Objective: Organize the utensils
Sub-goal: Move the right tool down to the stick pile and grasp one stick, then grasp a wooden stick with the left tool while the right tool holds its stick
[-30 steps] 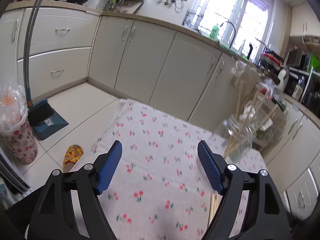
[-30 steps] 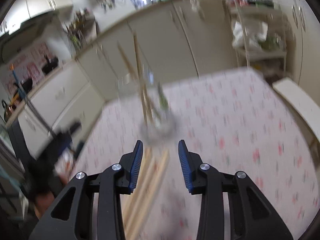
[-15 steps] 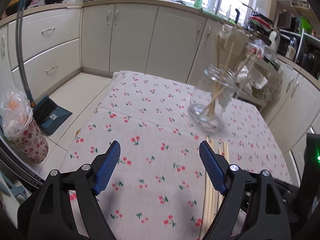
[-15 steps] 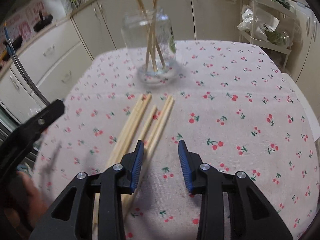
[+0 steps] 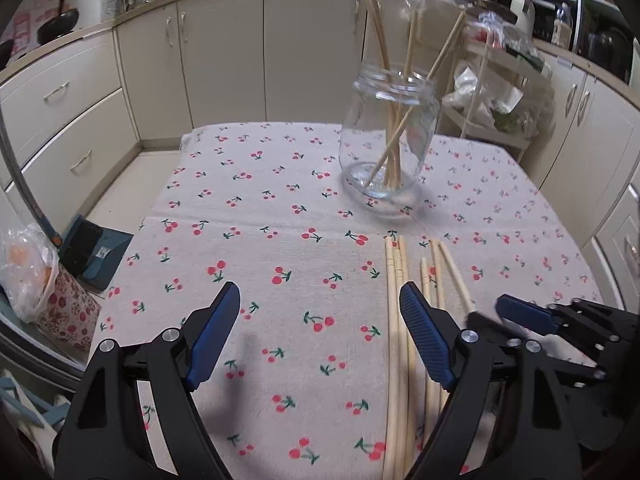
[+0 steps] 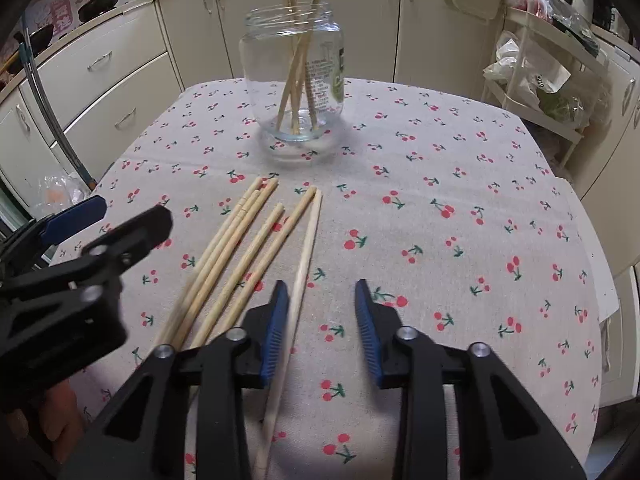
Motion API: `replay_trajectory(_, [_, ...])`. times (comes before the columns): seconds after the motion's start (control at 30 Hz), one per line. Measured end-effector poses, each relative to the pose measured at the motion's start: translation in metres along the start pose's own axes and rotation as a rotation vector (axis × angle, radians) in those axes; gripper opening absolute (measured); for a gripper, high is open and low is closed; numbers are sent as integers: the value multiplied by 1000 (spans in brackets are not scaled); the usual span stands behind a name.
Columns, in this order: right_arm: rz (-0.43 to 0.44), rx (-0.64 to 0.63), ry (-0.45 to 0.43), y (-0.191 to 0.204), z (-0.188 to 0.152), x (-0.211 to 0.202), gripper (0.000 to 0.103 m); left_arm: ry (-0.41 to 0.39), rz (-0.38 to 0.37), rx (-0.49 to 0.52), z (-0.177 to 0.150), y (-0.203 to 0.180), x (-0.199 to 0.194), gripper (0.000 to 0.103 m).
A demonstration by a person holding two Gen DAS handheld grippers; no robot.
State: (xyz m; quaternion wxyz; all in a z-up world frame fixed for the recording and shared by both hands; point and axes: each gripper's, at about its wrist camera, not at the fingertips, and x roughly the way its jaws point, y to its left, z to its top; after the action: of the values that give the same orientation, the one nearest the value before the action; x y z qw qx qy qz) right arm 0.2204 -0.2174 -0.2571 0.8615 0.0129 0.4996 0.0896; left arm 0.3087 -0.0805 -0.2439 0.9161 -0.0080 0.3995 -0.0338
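Right hand-held gripper point(image 6: 320, 320) closing, seemingly beside loose chopsticks point(image 6: 240, 248).

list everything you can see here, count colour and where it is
glass jar: one, clear, upright at the far middle of the table
chopsticks in the jar: about four, pale wood, leaning inside it
loose chopsticks: six, pale wood, flat on the cloth in front of the jar; the rightmost runs between the right gripper's fingers
tablecloth: one, pale with red cherries, covering the table
cabinets: cream, behind the table
dustpan: one, dark blue, on the floor at left
plastic bag: one, clear with orange contents, lower left
left gripper: black, blue pads, open over bare cloth
right gripper: black, blue pads, jaws closing around the rightmost chopstick
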Motion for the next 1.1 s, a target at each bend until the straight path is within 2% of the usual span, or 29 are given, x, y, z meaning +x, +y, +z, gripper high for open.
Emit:
replay_trajectory(0.03, [0,15,-1,-5,0,-1,17,9,1,6,1,-1,3,78])
replay_trajectory(0.17, [15,65,-5,-20,-1,-3,12,44,14,31,2,-7,15,78])
replay_trajectory(0.4, [68,123,-5,-30,-1,-3,12,85,17,48,2,-13,26,78])
replay_trajectory(0.63, [97,142,-1,-33,-2,-4,12,124,71,55,4,-17,36,78])
replay_trajectory(0.7, [108,147,1,-33,-2,-4,12,127,90,31,5,-14,37,78])
replay_trajectory(0.8, [121,148,5,-33,-2,-4,14,135,80,7,2,-11,35,78])
replay_trajectory(1.0, [114,135,2,-31,4,0,14,122,76,54,13,-22,40,78])
replay_trajectory(1.03, [108,129,0,-30,5,1,14,119,74,65,16,-25,42,77])
replay_trajectory(1.07, [104,125,-2,-30,5,1,14,119,72,76,18,-27,44,71])
replay_trajectory(1.1, [99,119,-5,-29,6,2,14,126,70,82,18,-29,46,57])
